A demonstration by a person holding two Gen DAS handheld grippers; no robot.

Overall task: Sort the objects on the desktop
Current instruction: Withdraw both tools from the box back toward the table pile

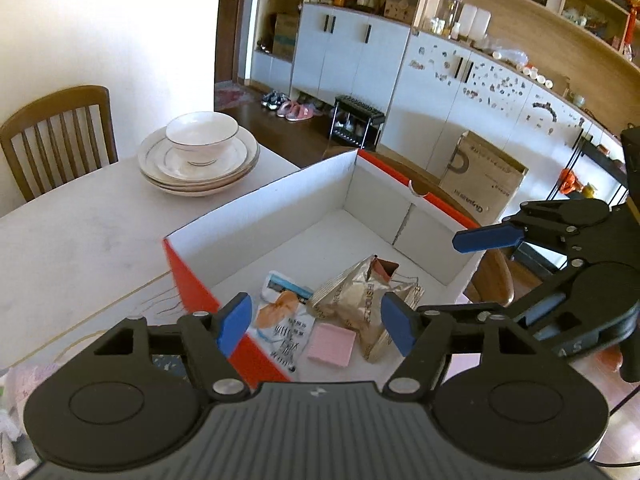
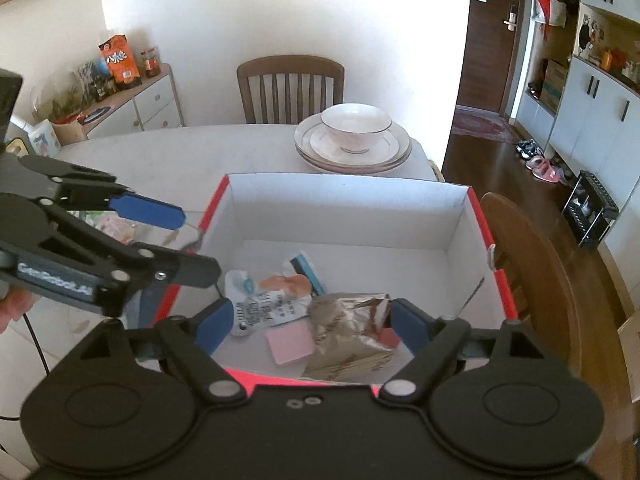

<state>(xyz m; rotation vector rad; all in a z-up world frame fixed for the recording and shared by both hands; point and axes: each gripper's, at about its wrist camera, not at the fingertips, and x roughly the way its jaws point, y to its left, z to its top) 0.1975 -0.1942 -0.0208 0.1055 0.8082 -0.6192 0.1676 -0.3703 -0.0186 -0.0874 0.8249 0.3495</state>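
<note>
A red box with white inside (image 1: pixel 288 196) (image 2: pixel 344 196) stands on the table. In it lie a crumpled golden foil bag (image 1: pixel 362 300) (image 2: pixel 348 332), a pink sticky-note pad (image 1: pixel 331 346) (image 2: pixel 289 343) and a white snack pouch with orange print (image 1: pixel 280 312) (image 2: pixel 268 300). My left gripper (image 1: pixel 318 326) is open and empty above the box's near left corner. My right gripper (image 2: pixel 310 326) is open and empty above the box's near edge. Each gripper shows in the other's view, the right one (image 1: pixel 560 240) and the left one (image 2: pixel 100 240).
A bowl on stacked plates (image 1: pixel 200 152) (image 2: pixel 354 140) sits beyond the box on the white table (image 1: pixel 60 240) (image 2: pixel 160 152). Wooden chairs (image 1: pixel 52 128) (image 2: pixel 290 84) stand at the table's far side, another chair (image 2: pixel 532 272) beside the box. Some packets (image 2: pixel 116 228) lie left of the box.
</note>
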